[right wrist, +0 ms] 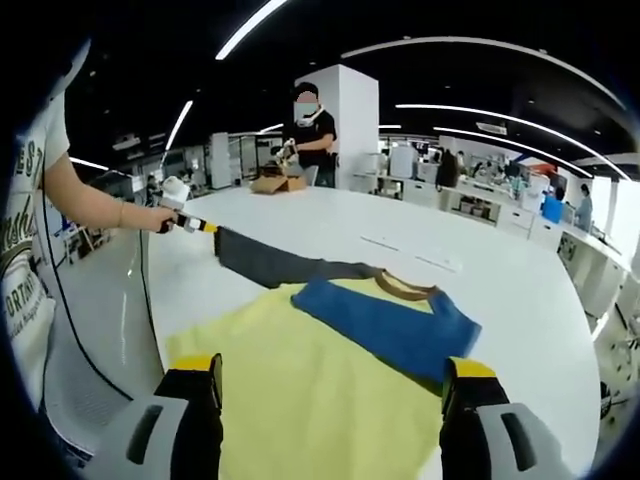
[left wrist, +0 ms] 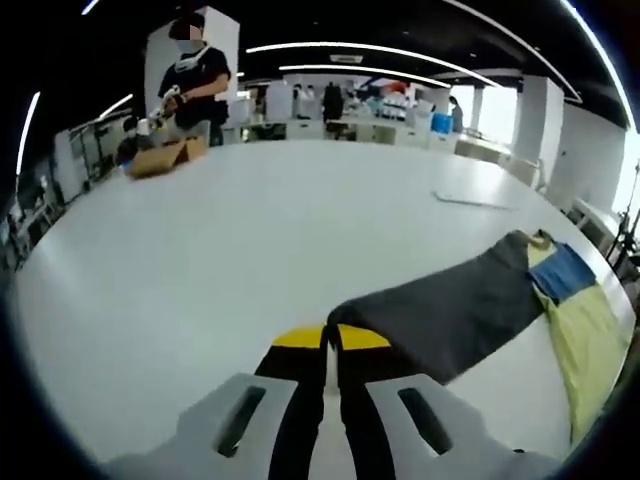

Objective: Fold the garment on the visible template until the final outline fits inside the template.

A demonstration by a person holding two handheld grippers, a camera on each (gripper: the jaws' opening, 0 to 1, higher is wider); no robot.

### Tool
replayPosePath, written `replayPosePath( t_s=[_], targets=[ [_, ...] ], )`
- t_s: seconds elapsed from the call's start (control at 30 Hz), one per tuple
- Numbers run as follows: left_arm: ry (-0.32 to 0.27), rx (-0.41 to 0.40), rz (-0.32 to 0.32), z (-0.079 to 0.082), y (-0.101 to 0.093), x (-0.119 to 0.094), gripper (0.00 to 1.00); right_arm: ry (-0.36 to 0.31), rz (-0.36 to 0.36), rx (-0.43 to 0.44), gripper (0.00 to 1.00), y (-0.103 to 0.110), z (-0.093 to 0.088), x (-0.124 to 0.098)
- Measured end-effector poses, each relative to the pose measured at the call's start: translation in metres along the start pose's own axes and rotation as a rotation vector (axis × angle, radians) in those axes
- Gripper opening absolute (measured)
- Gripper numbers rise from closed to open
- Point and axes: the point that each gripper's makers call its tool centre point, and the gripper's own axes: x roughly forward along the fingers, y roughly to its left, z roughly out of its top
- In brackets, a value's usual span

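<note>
While the yellow cotton T-shirt with one grey long sleeve and a blue sleeve (right wrist: 330, 350) lies mostly flat on the large white table (right wrist: 500, 270), the folding looks to me barely begun: the body is spread open, chest up, brown collar towards the far side, and no crease across it can be made out. The left gripper (left wrist: 326, 345) has its black, yellow-tipped jaws pressed together on the cuff of the grey sleeve (left wrist: 450, 305), holding it stretched straight out towards the table's near edge; the right gripper view shows that same tool in the person's hand (right wrist: 165, 220) at the sleeve's end. The right gripper (right wrist: 330, 385) hangs over the shirt's yellow body with its jaws wide apart, gripping nothing. I would say every fold is still to do. I cannot find any template outline on the table; the shirt's hem is cut off at the bottom of the right gripper view. A person stands by a brown cardboard box (right wrist: 278, 184) at the far end.
</note>
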Motion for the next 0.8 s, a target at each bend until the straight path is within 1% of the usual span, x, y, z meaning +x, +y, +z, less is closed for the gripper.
replayPosePath(
  t_s=[0.1,0.17,0.23,0.33,0.43,0.5,0.6,0.63,0.7,0.8],
  targets=[
    [0.020,0.037,0.005,-0.001,-0.001,0.004,0.00,0.004,-0.003,0.001,0.90,0.000,-0.001,0.000],
    [0.042,0.087,0.023,-0.003,0.002,0.007,0.00,0.005,-0.004,0.001,0.90,0.000,-0.001,-0.001],
    [0.051,0.103,0.025,-0.005,0.002,0.011,0.00,0.006,-0.007,0.002,0.90,0.000,-0.001,-0.001],
    [0.058,0.106,0.028,-0.006,0.003,0.017,0.00,0.005,-0.015,0.005,0.90,-0.002,0.000,-0.001],
    [0.070,0.101,0.045,-0.008,0.008,0.021,0.00,0.004,-0.018,0.008,0.90,-0.003,0.000,-0.002],
    [0.066,0.084,0.055,-0.008,0.008,0.021,0.01,0.008,-0.022,0.011,0.92,-0.004,-0.001,-0.003],
    [0.066,0.090,0.070,-0.009,0.012,0.020,0.00,0.012,-0.020,0.009,0.93,-0.005,-0.002,-0.004],
    [0.059,0.071,0.074,-0.009,0.013,0.020,0.00,0.012,-0.021,0.009,0.93,-0.005,-0.002,-0.005],
    [0.056,0.048,0.078,-0.010,0.015,0.019,0.04,0.014,-0.025,0.010,0.93,-0.006,-0.002,-0.005],
    [0.057,0.057,0.091,-0.014,0.017,0.015,0.11,0.016,-0.026,0.012,0.93,-0.006,-0.003,-0.005]
  ],
)
